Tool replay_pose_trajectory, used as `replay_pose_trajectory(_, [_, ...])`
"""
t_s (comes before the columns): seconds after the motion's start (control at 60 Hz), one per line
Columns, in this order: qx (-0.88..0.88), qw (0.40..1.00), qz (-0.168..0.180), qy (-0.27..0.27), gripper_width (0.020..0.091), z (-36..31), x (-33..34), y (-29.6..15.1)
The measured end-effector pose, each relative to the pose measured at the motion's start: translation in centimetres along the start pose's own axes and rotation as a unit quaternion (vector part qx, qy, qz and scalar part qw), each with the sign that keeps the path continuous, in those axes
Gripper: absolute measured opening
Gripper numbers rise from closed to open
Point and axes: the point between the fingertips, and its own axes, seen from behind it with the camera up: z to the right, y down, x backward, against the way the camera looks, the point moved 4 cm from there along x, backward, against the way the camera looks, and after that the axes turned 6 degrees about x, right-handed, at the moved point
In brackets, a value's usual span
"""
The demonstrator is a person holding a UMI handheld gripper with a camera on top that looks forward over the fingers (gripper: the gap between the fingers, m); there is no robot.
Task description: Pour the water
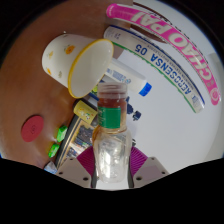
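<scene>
Hand-held gripper [112, 172] clenched on a clear plastic bottle [111, 140], tilted toward a yellow paper cup [75, 62].
Water could miss the tipped cup and spill across the table [25, 95].

My tool [110, 168] grips a clear plastic bottle [111, 150], glossy and smooth, with a green label band. My tool's 2 pads [86, 162] look like matt magenta rubber. The tilted cup [78, 62] looks like matt cream paper. The counter [30, 85] is smooth brown wood. The boxes [165, 55] look like glossy printed card.
</scene>
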Motion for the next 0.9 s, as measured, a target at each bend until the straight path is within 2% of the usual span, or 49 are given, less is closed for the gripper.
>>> replay_pose_trajectory(0.1, [0.014, 1.0, -0.005, -0.01, 0.042, -0.6, 0.0, -0.3])
replay_pose_trajectory(0.233, [-0.02, 1.0, 0.005, -0.013, 0.0417, -0.3, 0.2, -0.1])
replay_pose_trajectory(0.4, [-0.242, 0.969, 0.018, -0.038, 0.0416, 1.5, 1.0, 1.9])
replay_pose_trajectory(0.567, [-0.525, 0.845, 0.047, -0.094, 0.0421, 1.6, 2.1, 3.6])
replay_pose_trajectory(0.783, [-0.752, 0.639, 0.046, -0.154, 0.0422, -3.1, 2.1, 2.3])
replay_pose_trajectory(0.9, [-0.804, 0.563, 0.038, -0.185, 0.0423, -6.8, 1.4, 0.2])
